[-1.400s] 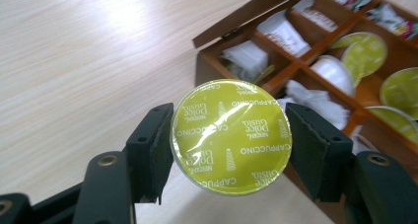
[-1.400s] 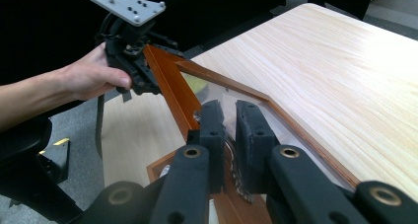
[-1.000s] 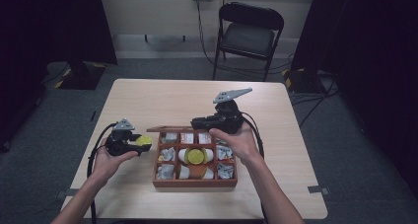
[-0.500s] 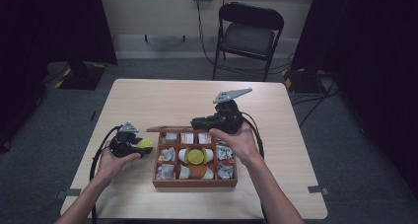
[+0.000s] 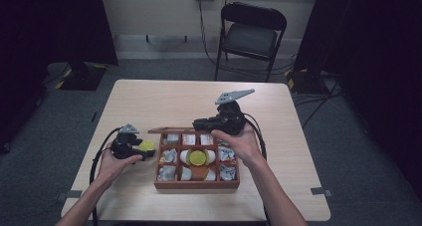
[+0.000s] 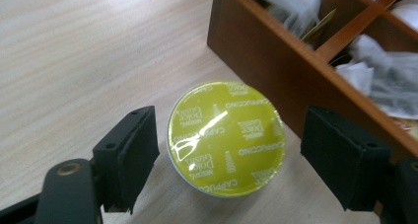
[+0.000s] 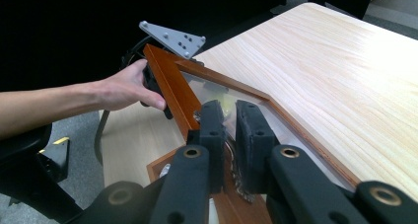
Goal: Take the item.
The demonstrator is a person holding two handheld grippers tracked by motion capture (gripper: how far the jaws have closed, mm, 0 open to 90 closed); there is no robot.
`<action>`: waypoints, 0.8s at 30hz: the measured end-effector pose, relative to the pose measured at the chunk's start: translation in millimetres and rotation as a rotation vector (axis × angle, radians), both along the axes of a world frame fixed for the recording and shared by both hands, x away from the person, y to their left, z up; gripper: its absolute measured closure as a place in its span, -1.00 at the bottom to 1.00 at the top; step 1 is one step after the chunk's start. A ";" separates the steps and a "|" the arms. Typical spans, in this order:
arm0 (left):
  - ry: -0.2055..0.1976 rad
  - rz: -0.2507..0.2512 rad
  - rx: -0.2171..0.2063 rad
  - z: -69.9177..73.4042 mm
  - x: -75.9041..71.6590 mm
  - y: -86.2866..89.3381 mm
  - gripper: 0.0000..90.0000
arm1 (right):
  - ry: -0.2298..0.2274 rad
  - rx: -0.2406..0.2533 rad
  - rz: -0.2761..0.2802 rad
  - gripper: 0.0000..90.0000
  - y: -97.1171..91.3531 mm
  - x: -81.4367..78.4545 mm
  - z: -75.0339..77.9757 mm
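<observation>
Resting on the table [image 5: 149, 96] between the just-opened jaws of the left gripper [image 6: 229, 157], pads clear of it: yellow coffee capsule [image 6: 226, 136], just beside the wooden box [image 6: 276, 56] wall. Right gripper [image 7: 227, 135] clamped shut on the box's raised glass lid [image 7: 170, 83], holding it open above the compartments

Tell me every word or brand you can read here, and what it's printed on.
"NESCAFÉ Dolce Gusto": repeated across the yellow-green foil lid of the coffee capsule lying on the table beside the wooden box.
"CAPPUCCINO": repeated on the same lid.
The sachets in the box: any print is too small to read.
</observation>
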State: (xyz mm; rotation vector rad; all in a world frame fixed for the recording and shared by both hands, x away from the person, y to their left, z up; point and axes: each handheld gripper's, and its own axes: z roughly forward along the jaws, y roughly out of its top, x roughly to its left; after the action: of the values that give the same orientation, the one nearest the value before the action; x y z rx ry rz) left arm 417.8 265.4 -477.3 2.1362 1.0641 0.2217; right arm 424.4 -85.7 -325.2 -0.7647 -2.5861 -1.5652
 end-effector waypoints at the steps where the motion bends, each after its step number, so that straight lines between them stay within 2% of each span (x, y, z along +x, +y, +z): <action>1: 0.001 -0.003 0.001 1.5 -1.2 0.4 -0.53 | 0.000 0.000 0.000 0.83 0.0 -0.1 0.0; 2: 0.003 -0.004 0.004 3.1 -2.7 1.2 -0.53 | 0.001 0.000 0.000 0.83 0.0 -0.2 0.0; 5: 0.007 -0.004 -0.022 7.9 -8.3 5.0 -0.58 | 0.000 0.000 0.000 0.83 0.0 -0.1 0.0; 8: -0.013 -0.023 -0.009 11.4 -18.9 8.8 -0.58 | 0.001 -0.002 -0.001 0.83 0.1 -0.4 0.1; 10: -0.005 -0.019 -0.017 10.6 -25.8 14.2 -0.58 | 0.001 -0.003 0.000 0.83 0.1 -0.6 0.0; 12: 0.007 -0.017 -0.002 8.4 -31.0 19.1 -0.59 | 0.002 -0.003 -0.001 0.83 0.1 -0.6 0.0; 15: 0.006 0.006 -0.003 6.5 -37.8 24.3 -0.60 | 0.000 -0.006 -0.003 0.83 0.3 -1.0 0.3; 16: 0.021 0.020 0.001 6.2 -40.5 25.9 -0.59 | 0.000 -0.007 -0.003 0.83 0.3 -1.1 0.3; 17: 0.048 0.033 -0.007 5.7 -43.2 27.7 -0.58 | 0.000 -0.008 -0.002 0.83 0.3 -1.3 0.1; 18: 0.057 0.035 -0.017 5.4 -45.8 31.0 -0.57 | -0.001 -0.010 -0.003 0.83 0.3 -1.7 0.1; 19: 0.045 0.043 -0.023 4.1 -49.4 34.1 -0.57 | -0.001 -0.011 -0.001 0.83 0.3 -1.9 0.0; 21: 0.052 0.071 0.018 -1.4 -53.1 38.1 -0.58 | -0.002 -0.009 -0.001 0.83 0.2 -1.8 -0.2; 22: 0.052 0.071 0.018 -1.4 -53.1 38.1 -0.56 | -0.002 -0.009 -0.001 0.83 0.2 -1.8 -0.2; 24: 0.055 0.082 0.062 -12.2 -55.2 42.8 -0.56 | -0.007 -0.018 0.003 0.83 0.9 -3.2 -0.2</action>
State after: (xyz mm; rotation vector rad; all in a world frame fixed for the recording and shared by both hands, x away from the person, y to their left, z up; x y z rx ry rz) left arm 362.6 308.2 -489.4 2.1662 1.1922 0.2390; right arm 421.1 -84.7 -325.4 -0.7580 -2.6080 -1.5493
